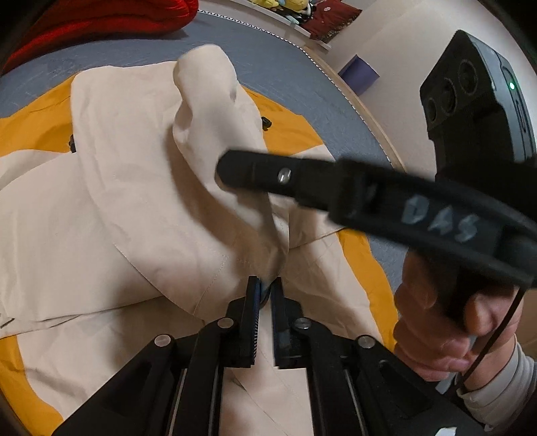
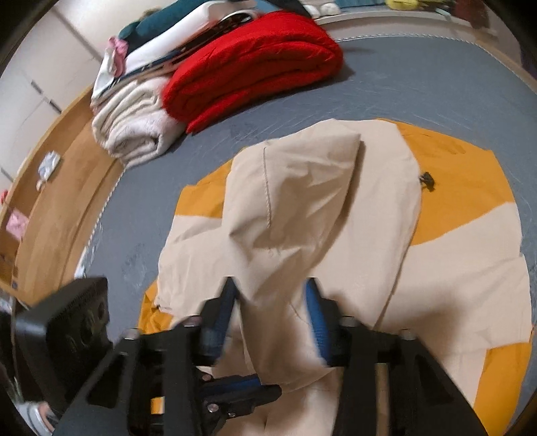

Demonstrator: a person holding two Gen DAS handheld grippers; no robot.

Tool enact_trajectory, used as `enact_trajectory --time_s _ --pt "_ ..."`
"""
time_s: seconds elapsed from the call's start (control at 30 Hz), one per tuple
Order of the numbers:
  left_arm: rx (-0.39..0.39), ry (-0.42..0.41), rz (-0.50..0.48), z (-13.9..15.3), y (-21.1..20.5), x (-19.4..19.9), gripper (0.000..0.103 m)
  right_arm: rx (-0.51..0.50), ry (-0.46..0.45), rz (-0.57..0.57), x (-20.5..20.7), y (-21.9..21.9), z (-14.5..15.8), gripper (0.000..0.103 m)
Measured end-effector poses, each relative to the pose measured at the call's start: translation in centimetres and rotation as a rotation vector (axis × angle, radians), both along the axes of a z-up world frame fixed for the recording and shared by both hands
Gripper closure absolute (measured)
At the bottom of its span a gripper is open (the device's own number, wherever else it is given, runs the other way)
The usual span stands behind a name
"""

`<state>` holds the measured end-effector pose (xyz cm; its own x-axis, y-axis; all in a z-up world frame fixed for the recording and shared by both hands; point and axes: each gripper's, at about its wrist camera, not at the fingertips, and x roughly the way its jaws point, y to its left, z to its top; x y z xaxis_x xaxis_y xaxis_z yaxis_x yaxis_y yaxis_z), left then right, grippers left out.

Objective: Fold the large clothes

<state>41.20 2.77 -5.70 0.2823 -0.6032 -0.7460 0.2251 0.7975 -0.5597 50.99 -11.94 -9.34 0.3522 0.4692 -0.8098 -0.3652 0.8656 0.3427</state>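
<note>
A beige and orange jacket (image 1: 110,214) lies spread on the grey mattress (image 1: 288,77). My left gripper (image 1: 265,285) is shut on a fold of its beige fabric, near the bottom middle of the left wrist view. A ridge of beige cloth rises from there toward a finger (image 1: 255,172) of the right gripper. In the right wrist view my right gripper (image 2: 270,295) has a thick bunch of the jacket (image 2: 302,201) between its blue pads, which press on it from both sides. The left gripper's tip shows below it at the bottom left.
A folded red blanket (image 2: 255,63), a fluffy white blanket (image 2: 134,127) and a stack of clothes (image 2: 174,30) sit at the mattress's far left. A wooden floor (image 2: 50,208) runs beside it. A hand (image 1: 436,318) holds the right gripper's handle.
</note>
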Motion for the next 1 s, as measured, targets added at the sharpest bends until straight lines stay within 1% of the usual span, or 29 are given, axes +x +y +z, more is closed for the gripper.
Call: enact_trajectory --time_s 0.03,0.1,0.17,0.2,0.27,0.3,0.33,0.37,0.4,0.43,0.47,0.5,0.57,0.6,0.63,0.67,0.7,0.73,0.77,0.8,0.83,0.87,0.9,0.93,0.97,1.0 --pt "0.0 0.004 0.002 0.0 0.0 0.1 0.094 -0.011 0.0 0.01 -0.1 0.3 -0.2 0.08" --pt "0.007 0.013 0.009 -0.2 0.2 0.0 0.09 -0.03 0.008 0.02 -0.1 0.7 -0.8 0.093" --pt "0.025 0.025 0.019 -0.6 0.3 0.2 0.081 -0.033 0.001 0.009 -0.2 0.6 -1.0 0.098" --pt "0.047 0.037 0.034 -1.0 0.4 0.2 0.075 -0.018 -0.001 -0.008 -0.1 0.5 -0.9 0.1" --pt "0.061 0.041 0.062 -1.1 0.7 0.4 0.073 0.047 -0.004 -0.023 -0.2 0.2 -0.2 0.101" --pt "0.061 0.035 0.085 -1.1 1.2 0.3 0.074 0.112 -0.013 -0.03 -0.3 -0.1 0.7 0.101" --pt "0.051 0.026 0.114 -0.8 1.9 0.4 0.088 0.164 -0.025 -0.031 -0.4 -0.4 1.4 0.101" --pt "0.037 0.011 0.132 -0.4 2.4 0.3 0.099 0.212 -0.037 -0.031 -0.6 -0.7 2.0 0.101" --pt "0.038 -0.024 0.16 0.4 3.2 0.1 0.099 0.289 -0.056 -0.035 -0.9 -1.2 2.8 0.101" --pt "0.055 -0.074 0.183 1.5 3.7 0.0 0.1 0.374 -0.071 -0.051 -1.1 -2.1 3.6 0.101" --pt "0.074 -0.117 0.192 2.4 4.0 -0.3 0.1 0.424 -0.078 -0.068 -1.2 -2.7 4.0 0.101" --pt "0.099 -0.181 0.197 3.8 4.3 -0.6 0.1 0.492 -0.096 -0.119 -1.3 -4.1 4.3 0.101" --pt "0.116 -0.232 0.183 4.8 3.9 -0.9 0.1 0.55 -0.097 -0.226 -1.4 -6.5 3.7 0.101" --pt "0.124 -0.233 0.169 4.8 3.5 -1.0 0.1 0.553 -0.082 -0.283 -1.3 -7.5 2.9 0.101" --pt "0.142 -0.214 0.144 4.1 3.0 -1.0 0.101 0.532 -0.063 -0.331 -1.3 -8.2 2.1 0.101" --pt "0.169 -0.17 0.113 2.8 2.3 -1.0 0.101 0.495 -0.039 -0.367 -1.2 -8.6 1.4 0.102" --pt "0.188 -0.105 0.078 1.2 1.5 -1.1 0.101 0.392 0.014 -0.423 -0.9 -8.9 -0.1 0.102" --pt "0.201 -0.048 0.051 -0.1 1.1 -0.6 0.1 0.308 0.068 -0.455 -0.8 -8.9 -1.5 0.102" --pt "0.231 0.019 0.018 -1.8 0.4 -0.6 0.1 0.24 0.14 -0.488 -0.7 -9.1 -3.2 0.102" --pt "0.266 0.059 -0.001 -2.9 0.0 -0.7 0.1 0.176 0.217 -0.515 -0.6 -9.2 -5.0 0.101" --pt "0.294 0.085 -0.01 -3.6 -0.2 -0.7 0.099 0.118 0.28 -0.514 -0.5 -9.1 -6.4 0.101" --pt "0.3 0.104 -0.011 -4.1 -0.2 -0.7 0.097 0.078 0.326 -0.499 -0.3 -8.9 -7.5 0.101" --pt "0.278 0.124 -0.001 -4.2 0.2 -0.6 0.095 0.064 0.377 -0.494 -0.4 -8.8 -8.7 0.1" --pt "0.259 0.133 0.005 -4.1 0.4 -0.5 0.095 0.074 0.389 -0.506 -0.3 -9.0 -9.0 0.1" --pt "0.244 0.142 0.005 -3.9 0.6 -0.4 0.095 0.083 0.392 -0.514 -0.3 -9.1 -9.0 0.096" --pt "0.234 0.143 -0.01 -3.4 0.8 -0.3 0.095 0.07 0.381 -0.51 -0.1 -9.1 -8.6 0.092"
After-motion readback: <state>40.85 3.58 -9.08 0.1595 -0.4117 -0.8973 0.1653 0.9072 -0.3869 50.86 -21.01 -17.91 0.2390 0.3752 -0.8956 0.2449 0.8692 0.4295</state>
